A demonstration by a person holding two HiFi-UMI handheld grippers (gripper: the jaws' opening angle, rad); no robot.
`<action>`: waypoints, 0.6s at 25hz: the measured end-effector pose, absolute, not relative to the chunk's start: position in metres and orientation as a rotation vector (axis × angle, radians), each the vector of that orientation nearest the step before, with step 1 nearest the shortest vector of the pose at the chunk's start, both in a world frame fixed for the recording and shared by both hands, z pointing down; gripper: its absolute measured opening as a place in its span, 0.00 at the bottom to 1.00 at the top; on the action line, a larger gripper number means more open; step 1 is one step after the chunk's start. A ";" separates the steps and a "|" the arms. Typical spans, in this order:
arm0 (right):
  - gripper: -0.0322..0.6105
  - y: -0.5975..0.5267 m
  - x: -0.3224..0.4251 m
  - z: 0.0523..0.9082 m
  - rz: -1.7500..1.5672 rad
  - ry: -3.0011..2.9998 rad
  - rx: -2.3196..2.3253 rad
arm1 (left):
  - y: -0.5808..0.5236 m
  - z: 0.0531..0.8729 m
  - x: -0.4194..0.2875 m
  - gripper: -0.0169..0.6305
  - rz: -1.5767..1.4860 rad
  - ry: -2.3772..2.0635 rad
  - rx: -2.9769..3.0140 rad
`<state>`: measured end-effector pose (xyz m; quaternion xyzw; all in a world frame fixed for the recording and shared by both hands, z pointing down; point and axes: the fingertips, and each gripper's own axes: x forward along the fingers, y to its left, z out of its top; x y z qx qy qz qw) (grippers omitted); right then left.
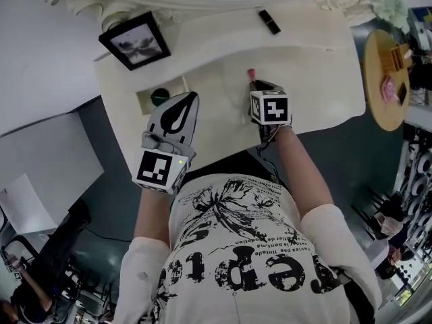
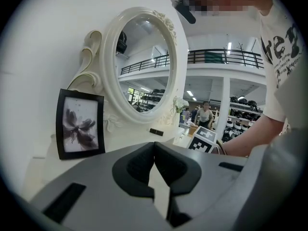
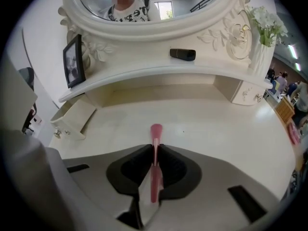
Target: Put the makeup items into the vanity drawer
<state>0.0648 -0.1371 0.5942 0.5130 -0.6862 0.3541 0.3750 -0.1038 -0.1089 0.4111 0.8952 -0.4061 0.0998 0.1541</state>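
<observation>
Large black letters are printed on the person's white T-shirt [image 2: 283, 44], of which only "rep" can be read. The smaller printed lines beside them are too fine to be made out.

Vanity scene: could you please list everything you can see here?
vanity: one, white, below the mirror
mirror: one, white oval frame, behind the shelf
picture frame: one, black, shelf's left end
drawer: one, white, open, vanity's left
round thing: one, dark green, inside the drawer
tube: one, black, on the shelf
flowers: one bunch, white, right of the mirror
pink stick: one, gripped, at the tabletop's middle
left gripper: one, grey, shut, empty
right gripper: one, grey, shut on the pink stick
</observation>
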 end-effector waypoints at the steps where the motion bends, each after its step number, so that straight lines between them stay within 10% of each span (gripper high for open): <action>1: 0.15 -0.137 0.066 0.593 0.907 -1.752 1.304 | -0.109 0.410 -0.105 0.05 0.284 -1.170 2.564; 15: 0.15 -0.144 0.020 0.511 0.818 -2.064 1.217 | -0.099 0.376 -0.122 0.05 0.192 -1.309 2.572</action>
